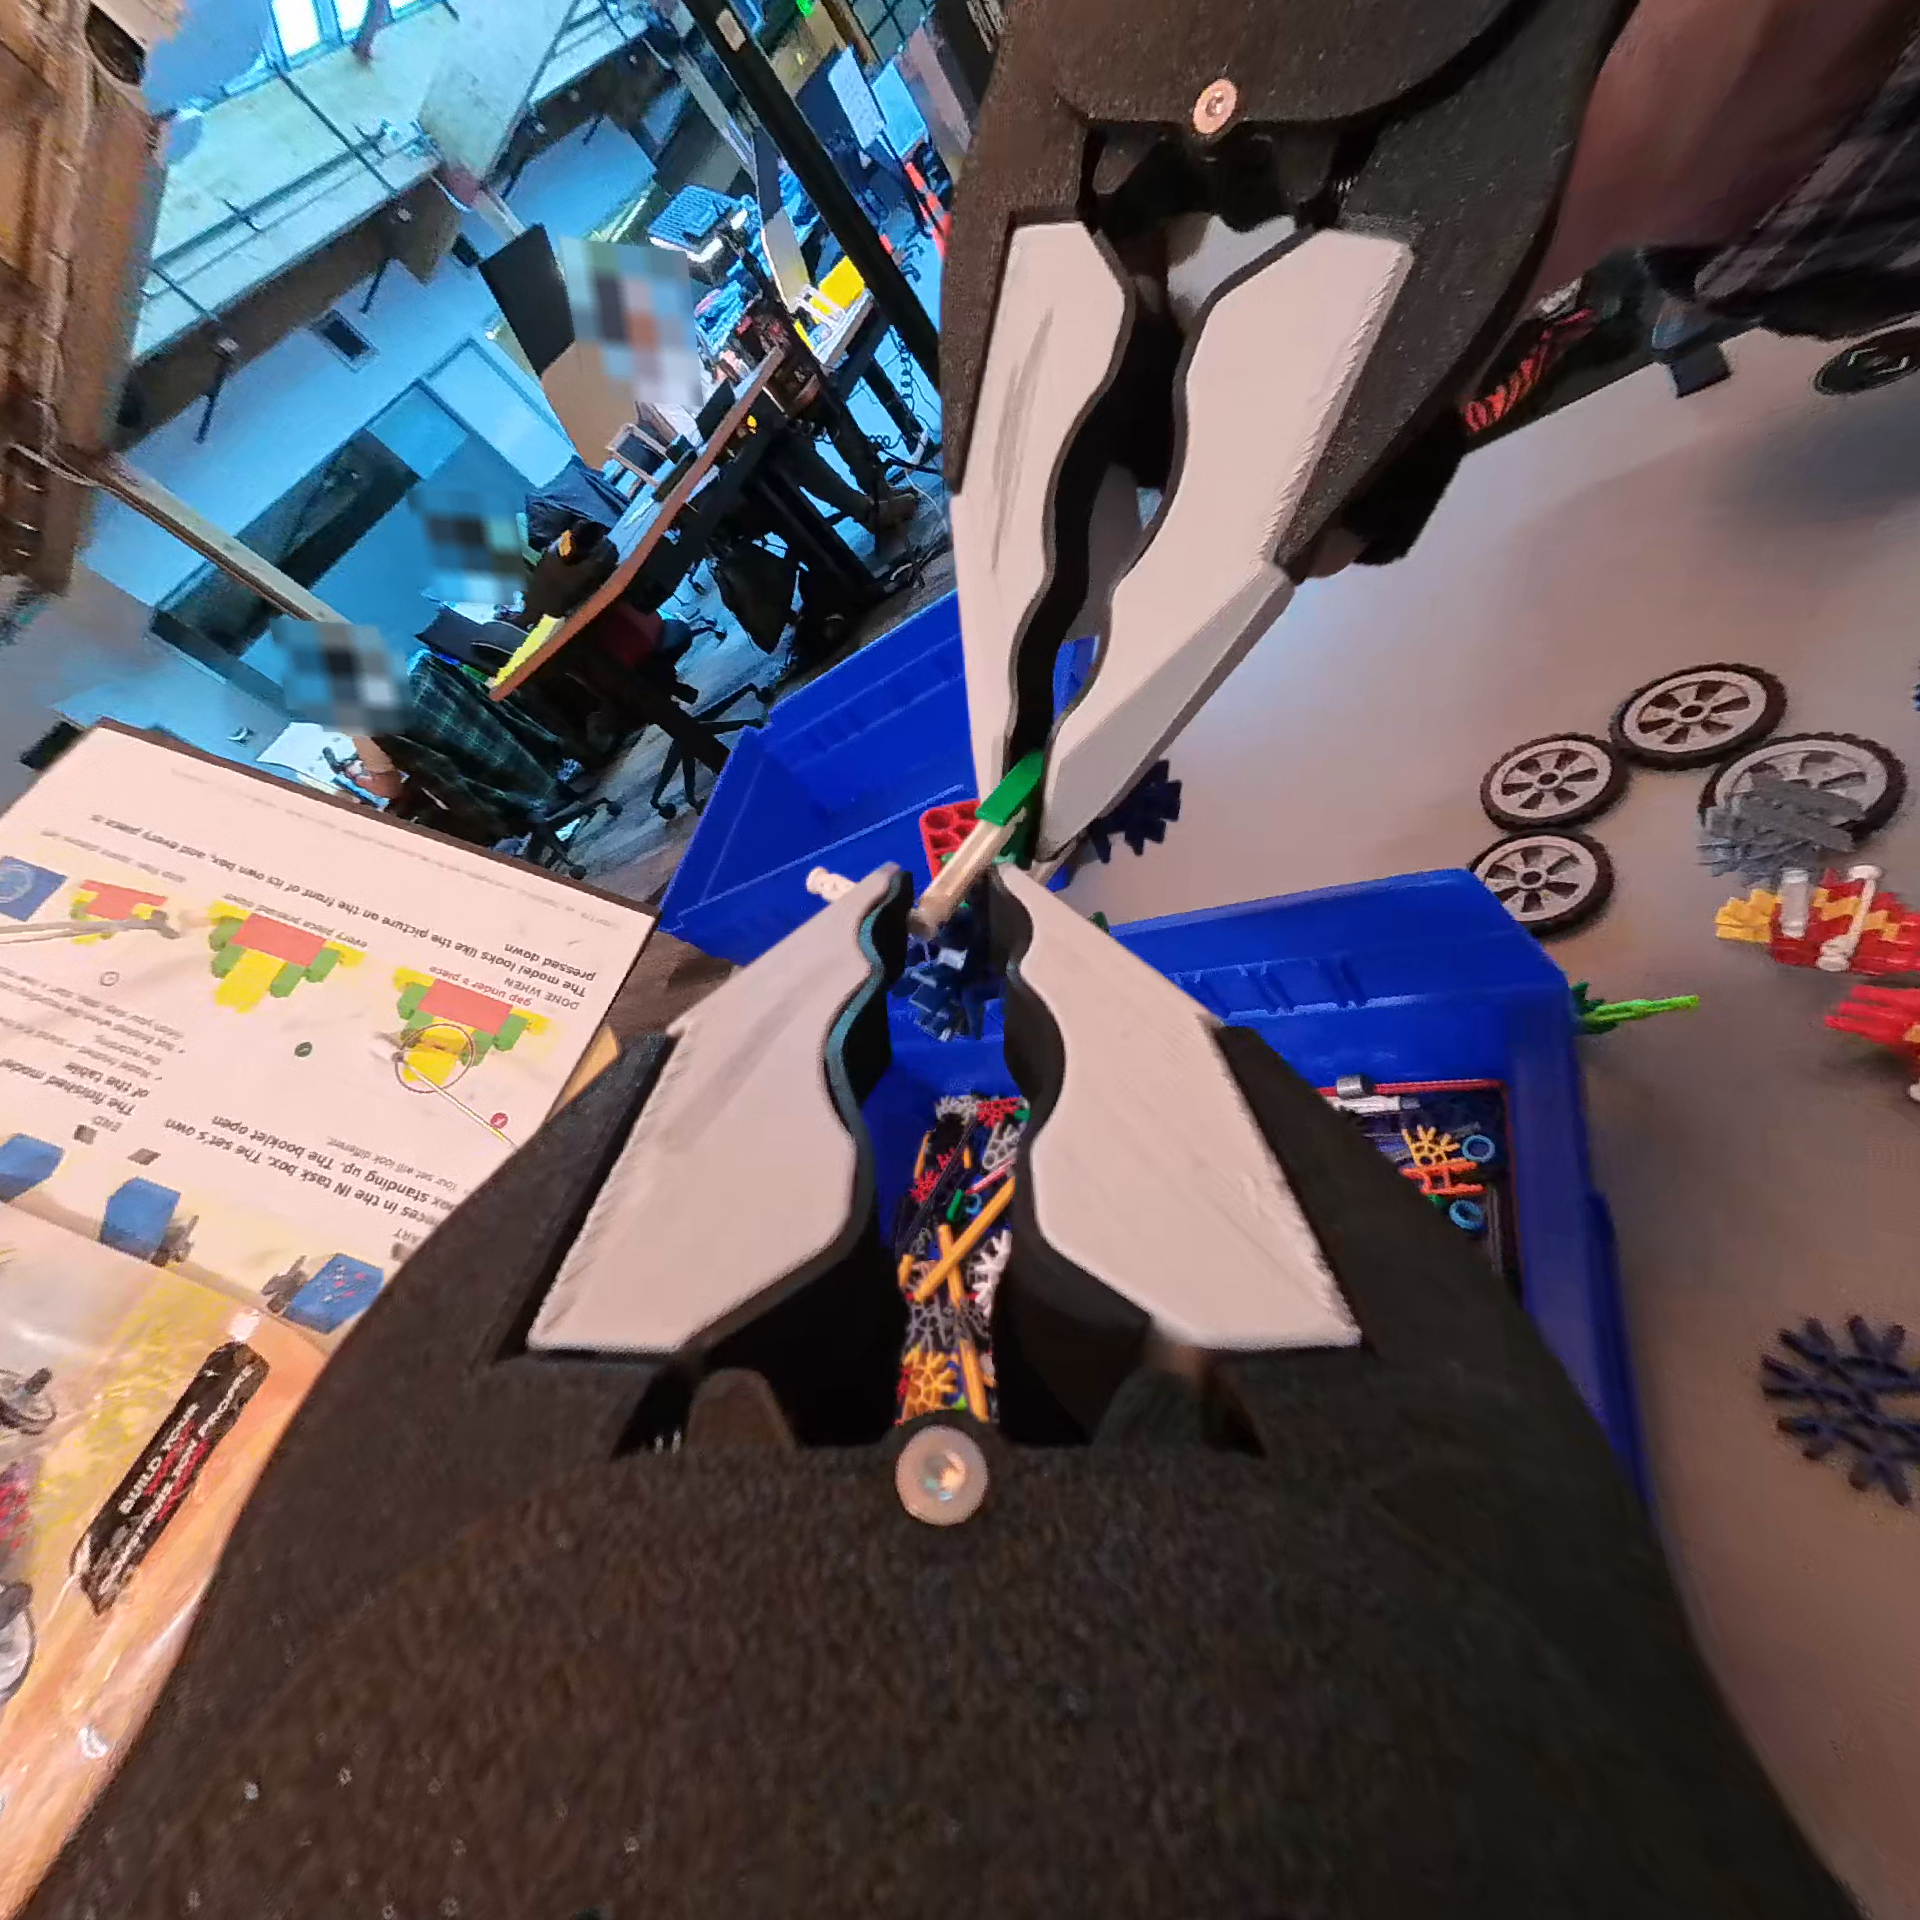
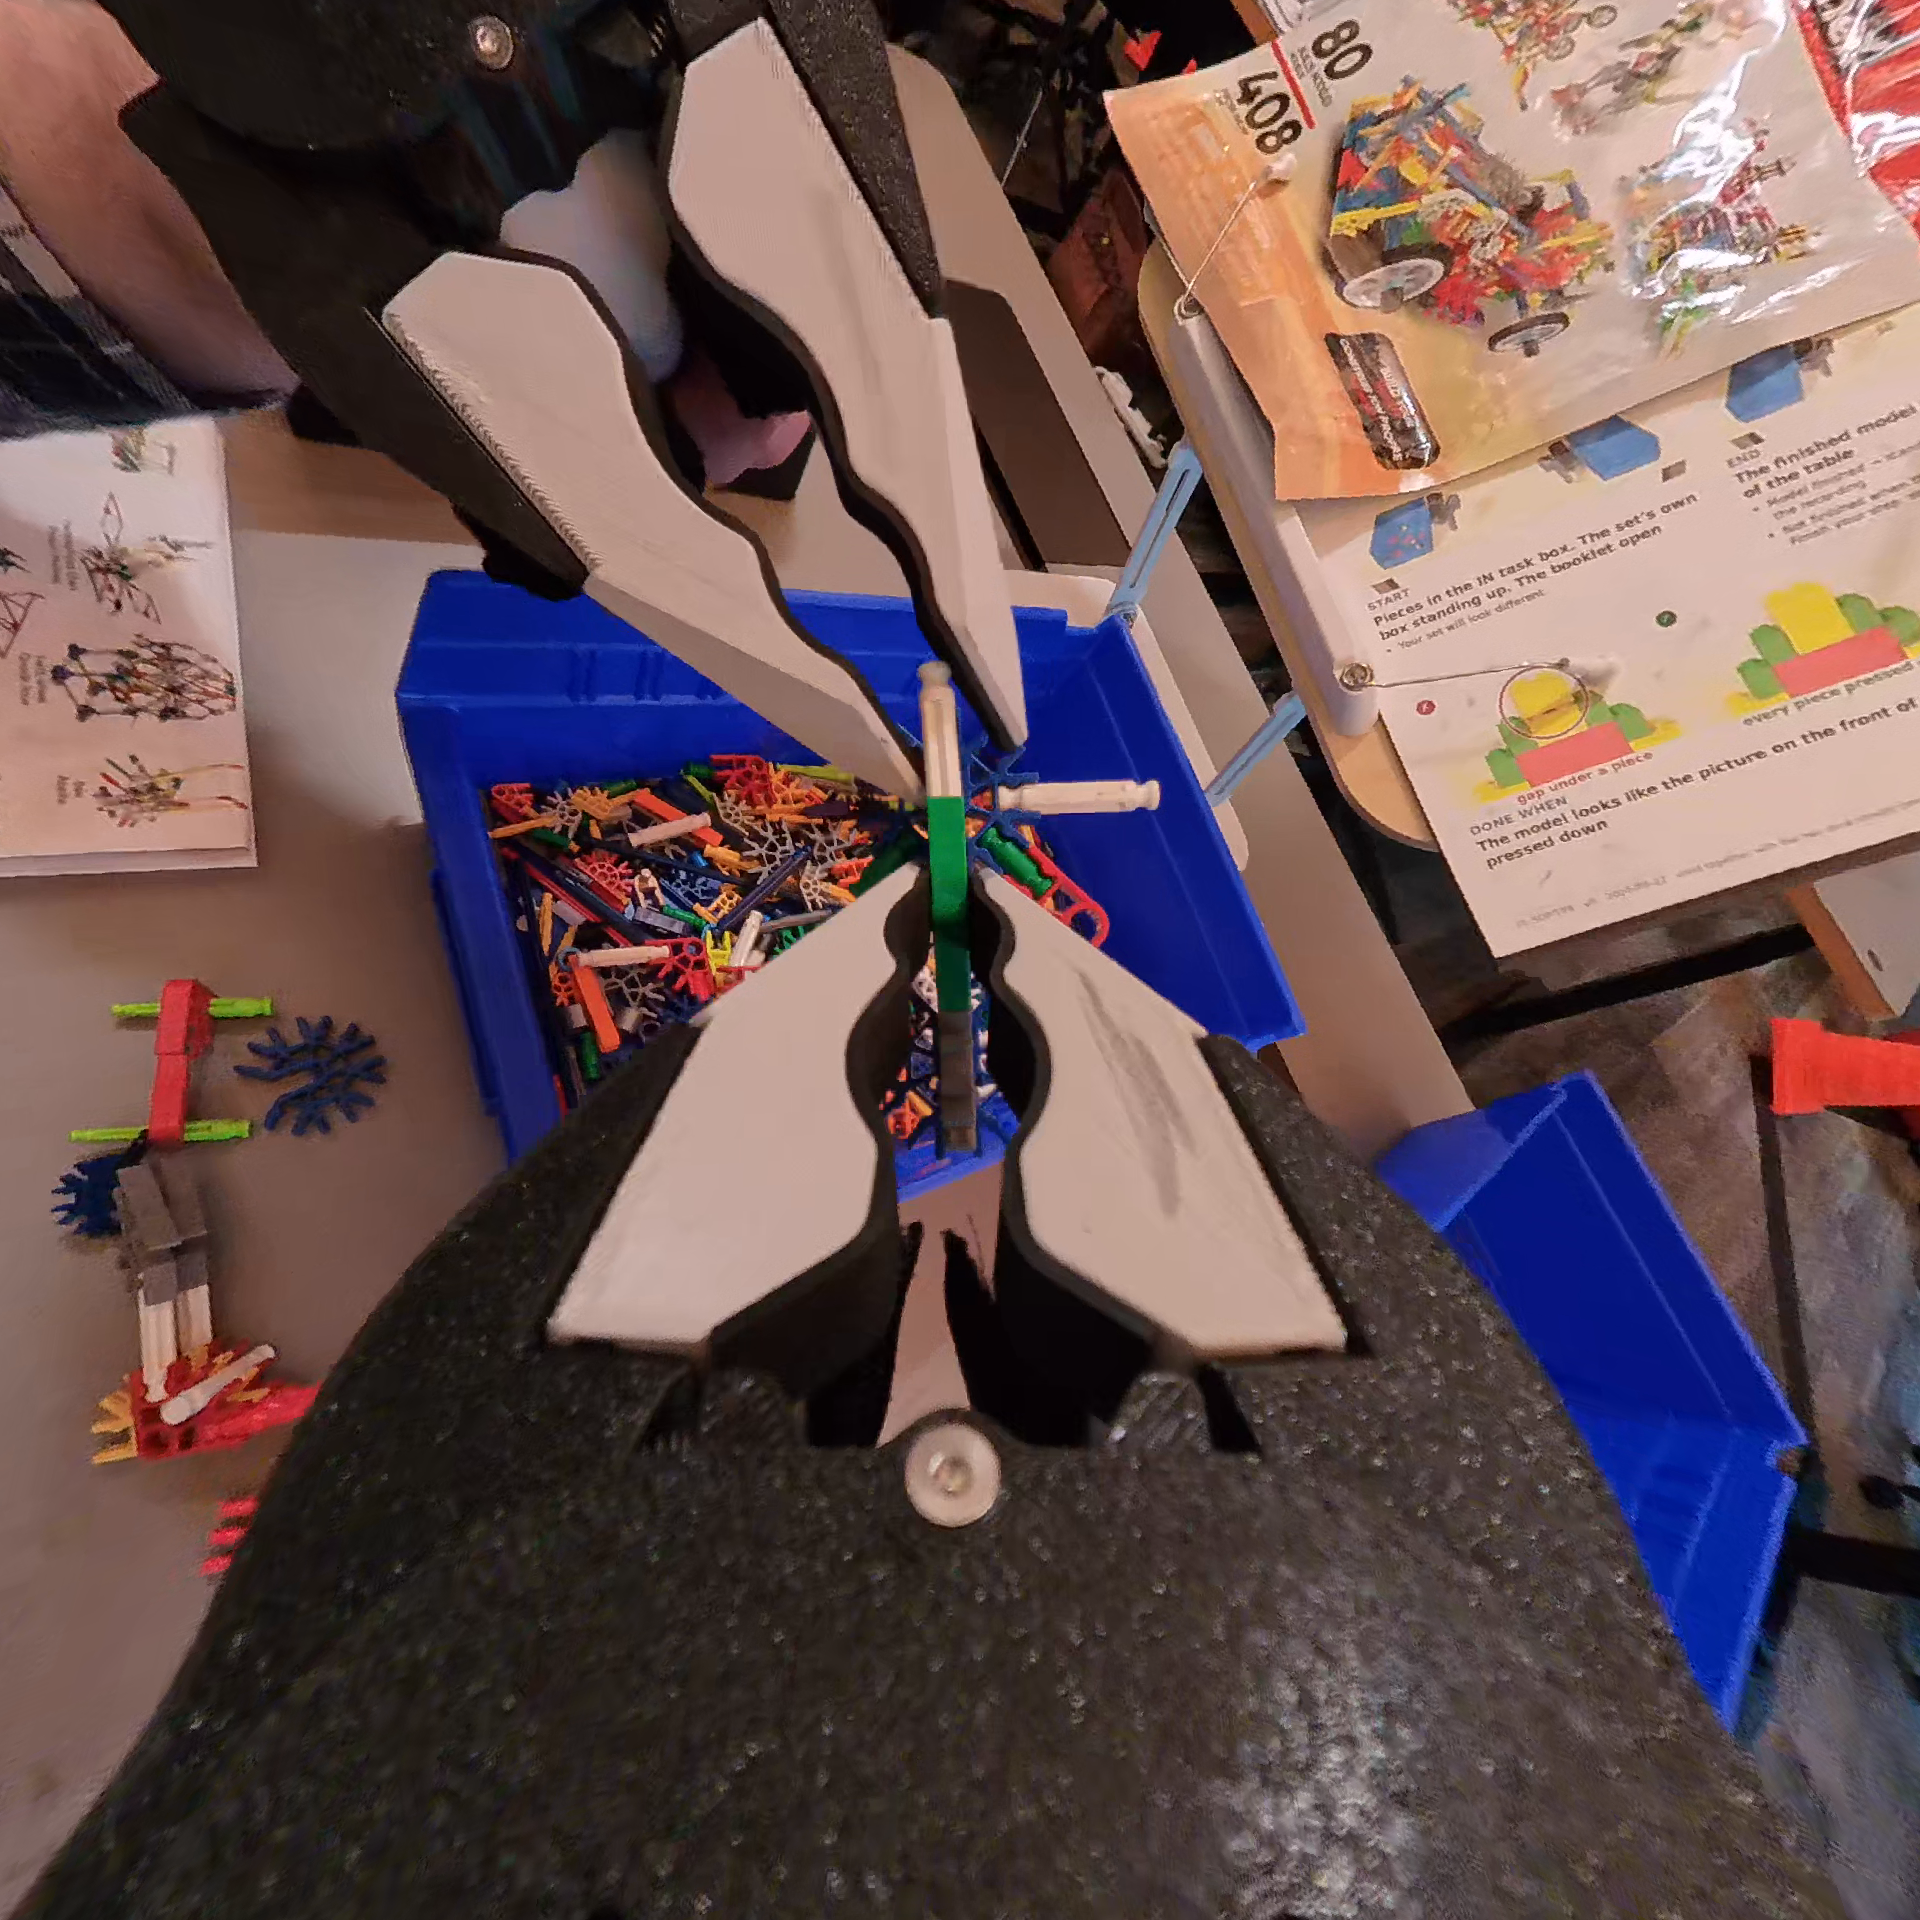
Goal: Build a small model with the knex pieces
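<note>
The blue parts bin [image 2: 1164, 873] sat on the grey table [image 2: 343, 520], loaded with loose plastic rods and connectors; a second blue bin [image 2: 1621, 1299] stood just beside it, off the table edge; an instruction sheet [image 2: 1662, 727] lay propped to one side.

The right gripper [image 2: 951, 894] was closed on a green rod [image 2: 948, 883], which ran lengthwise between its fingers with a grey section [image 2: 961, 1070] trailing toward the palm. The left gripper [image 1: 951, 899] was held over the bin, fingertips nearly together about the free end of a white rod [image 1: 961, 873]; whether it truly gripped could not be told.

The green rod met a blue snowflake connector [image 2: 992, 784] carrying two white rods [image 2: 1081, 797].

Judgement: the assembly looked light, stiff and slick; press-fit joints appeared liable to pop apart under sideways load; holding on the rod shaft near the connector seemed soundest.

Spare wheels [image 1: 1694, 717] and small sub-assemblies [image 2: 171, 1060] lay on the table near the bin.
</note>
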Demonstrator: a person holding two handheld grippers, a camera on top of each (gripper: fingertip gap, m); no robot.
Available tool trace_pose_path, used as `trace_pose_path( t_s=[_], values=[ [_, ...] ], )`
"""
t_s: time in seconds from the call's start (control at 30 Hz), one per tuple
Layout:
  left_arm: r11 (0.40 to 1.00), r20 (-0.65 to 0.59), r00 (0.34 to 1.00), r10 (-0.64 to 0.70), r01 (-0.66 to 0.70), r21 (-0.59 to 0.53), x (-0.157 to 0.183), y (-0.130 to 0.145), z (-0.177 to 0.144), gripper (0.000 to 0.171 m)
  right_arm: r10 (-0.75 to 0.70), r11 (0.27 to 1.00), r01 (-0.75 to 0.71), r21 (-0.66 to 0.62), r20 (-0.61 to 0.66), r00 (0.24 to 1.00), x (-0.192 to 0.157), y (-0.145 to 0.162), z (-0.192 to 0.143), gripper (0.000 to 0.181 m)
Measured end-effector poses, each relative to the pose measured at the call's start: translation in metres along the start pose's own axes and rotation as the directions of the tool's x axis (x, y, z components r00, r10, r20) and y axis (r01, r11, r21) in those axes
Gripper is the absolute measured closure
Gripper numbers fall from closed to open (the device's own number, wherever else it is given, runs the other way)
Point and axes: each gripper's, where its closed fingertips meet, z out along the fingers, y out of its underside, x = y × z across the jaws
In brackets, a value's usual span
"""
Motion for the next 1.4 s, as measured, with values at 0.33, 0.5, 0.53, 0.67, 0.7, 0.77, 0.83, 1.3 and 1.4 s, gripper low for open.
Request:
trace_pose_path(
  t_s=[0.33,0.5,0.53,0.67,0.7,0.77,0.83,1.3,1.4],
  values=[
    [0.997,0.061,0.995,0.078,-0.078,-0.010,-0.005,-0.003,-0.002,0.158,0.005,1.000,-0.005,-0.011,-0.018,1.000,0.001,-0.003,0.002,0.177],
    [0.998,0.043,0.997,0.060,-0.060,-0.002,-0.003,-0.010,-0.005,0.158,0.005,1.000,-0.005,-0.005,-0.012,1.000,0.001,-0.007,-0.001,0.177],
    [0.997,0.056,0.995,0.078,-0.077,-0.018,-0.004,-0.008,-0.005,0.158,0.003,1.000,-0.003,-0.010,-0.017,1.000,0.002,-0.006,0.000,0.177],
    [0.995,0.071,0.993,0.098,-0.095,-0.044,-0.004,-0.005,-0.002,0.159,0.024,1.000,-0.024,-0.020,-0.018,1.000,0.002,-0.002,0.003,0.177],
    [0.996,0.077,0.993,0.084,-0.081,-0.042,-0.005,-0.006,-0.001,0.159,0.043,0.999,-0.044,-0.009,-0.015,0.999,0.002,-0.002,0.002,0.177],
    [0.994,0.118,0.988,0.098,-0.093,-0.049,-0.008,-0.007,0.000,0.159,0.087,0.996,-0.087,0.006,-0.019,0.996,0.005,-0.003,0.002,0.177],
    [0.994,0.150,0.984,0.095,-0.086,-0.067,-0.009,-0.005,0.004,0.159,0.114,0.993,-0.114,0.004,-0.034,0.993,0.009,0.000,0.003,0.177],
    [0.986,0.403,0.908,0.111,-0.050,-0.158,-0.024,0.006,0.017,0.160,0.277,0.961,-0.274,0.041,-0.113,0.954,0.031,0.008,0.017,0.176],
    [0.982,0.441,0.888,0.133,-0.058,-0.179,-0.028,0.008,0.016,0.161,0.304,0.953,-0.299,0.054,-0.129,0.944,0.033,0.007,0.021,0.175]
  ],
)
